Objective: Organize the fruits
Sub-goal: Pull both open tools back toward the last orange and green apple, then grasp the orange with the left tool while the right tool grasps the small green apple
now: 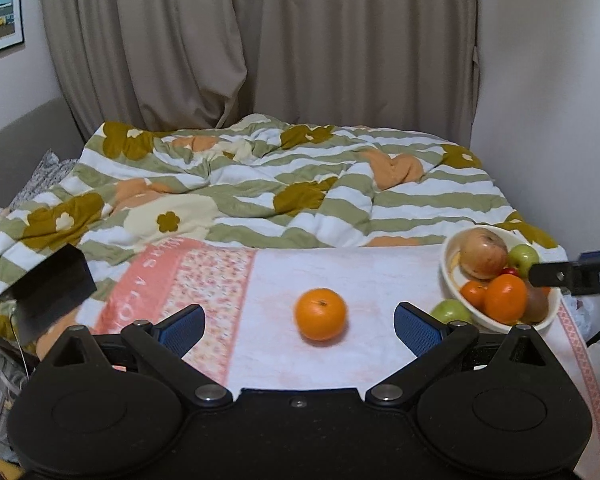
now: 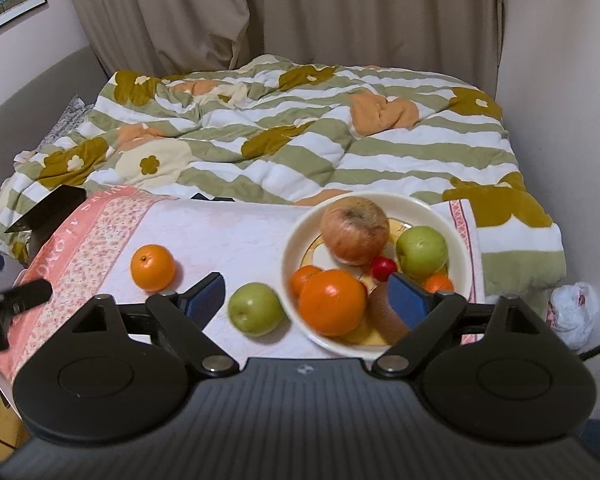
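Cream bowl point(image 2: 296, 240) on pink-edged white towel point(image 2: 220, 236), right side; holds a reddish apple point(image 2: 354, 230), green apple point(image 2: 422, 252), large orange point(image 2: 332, 302), smaller oranges, a small red fruit point(image 2: 383, 267) and a brown one; second green apple point(image 2: 255, 309) on the towel, touching the bowl's left rim; lone orange point(image 1: 320, 313) further left, well apart; left gripper point(image 1: 299, 322) wide, empty; right gripper point(image 2: 306, 300) wide, empty; striped floral quilt point(image 1: 260, 184) beyond.
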Action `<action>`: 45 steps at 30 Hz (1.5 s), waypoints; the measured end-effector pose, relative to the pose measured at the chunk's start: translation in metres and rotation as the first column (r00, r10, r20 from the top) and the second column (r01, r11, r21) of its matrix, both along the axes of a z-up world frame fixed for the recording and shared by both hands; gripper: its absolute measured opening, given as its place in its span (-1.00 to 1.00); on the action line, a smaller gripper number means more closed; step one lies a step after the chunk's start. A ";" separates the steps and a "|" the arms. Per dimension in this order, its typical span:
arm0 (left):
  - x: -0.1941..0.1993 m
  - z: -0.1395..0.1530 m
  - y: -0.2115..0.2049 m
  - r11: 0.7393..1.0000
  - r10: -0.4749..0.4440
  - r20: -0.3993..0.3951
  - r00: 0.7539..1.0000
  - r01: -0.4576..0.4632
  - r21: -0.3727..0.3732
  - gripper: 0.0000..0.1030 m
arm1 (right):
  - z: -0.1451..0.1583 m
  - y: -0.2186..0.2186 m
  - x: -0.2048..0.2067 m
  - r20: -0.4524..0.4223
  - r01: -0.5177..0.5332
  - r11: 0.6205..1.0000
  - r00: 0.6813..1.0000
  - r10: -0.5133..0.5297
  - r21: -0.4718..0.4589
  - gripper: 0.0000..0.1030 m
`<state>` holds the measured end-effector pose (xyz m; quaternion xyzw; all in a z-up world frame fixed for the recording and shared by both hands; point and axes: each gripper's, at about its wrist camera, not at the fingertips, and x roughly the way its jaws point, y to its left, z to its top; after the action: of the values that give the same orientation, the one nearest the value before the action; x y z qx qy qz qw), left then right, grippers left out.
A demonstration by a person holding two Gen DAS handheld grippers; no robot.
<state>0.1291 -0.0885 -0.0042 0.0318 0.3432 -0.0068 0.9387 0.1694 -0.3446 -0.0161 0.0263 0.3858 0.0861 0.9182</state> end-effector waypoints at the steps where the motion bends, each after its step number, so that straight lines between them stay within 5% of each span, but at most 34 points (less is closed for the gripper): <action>1: 0.003 0.000 0.006 1.000 -0.011 0.000 1.000 0.011 0.003 1.00 | -0.001 0.004 -0.002 0.001 0.010 1.000 1.000 -0.010 -0.003 1.00; 11: 0.045 -0.019 0.039 0.982 -0.186 -0.050 0.981 0.186 0.012 1.00 | -0.026 0.051 -0.005 -0.085 0.177 0.984 0.980 -0.179 -0.024 1.00; 25: 0.113 -0.087 0.040 0.909 -0.414 -0.191 0.890 0.413 -0.049 0.94 | -0.069 0.080 0.018 -0.177 0.389 0.921 0.904 -0.388 -0.030 1.00; 31: 0.129 -0.109 0.029 0.890 -0.455 -0.230 0.860 0.446 -0.093 0.75 | -0.081 0.084 0.027 -0.199 0.407 0.913 0.893 -0.404 -0.028 1.00; 39: 0.142 -0.123 0.017 0.883 -0.469 -0.247 0.848 0.454 -0.118 0.24 | -0.092 0.083 0.039 -0.217 0.405 0.914 0.891 -0.400 -0.022 1.00; 45: 0.143 -0.122 0.017 0.884 -0.468 -0.238 0.851 0.452 -0.122 0.23 | -0.103 0.083 0.052 -0.231 0.387 0.922 0.895 -0.382 -0.025 1.00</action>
<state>0.2719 -0.0715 -0.1264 0.0831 0.4453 -0.2459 0.8569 0.2215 -0.2615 -0.1195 0.1218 0.4762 -0.0966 0.8655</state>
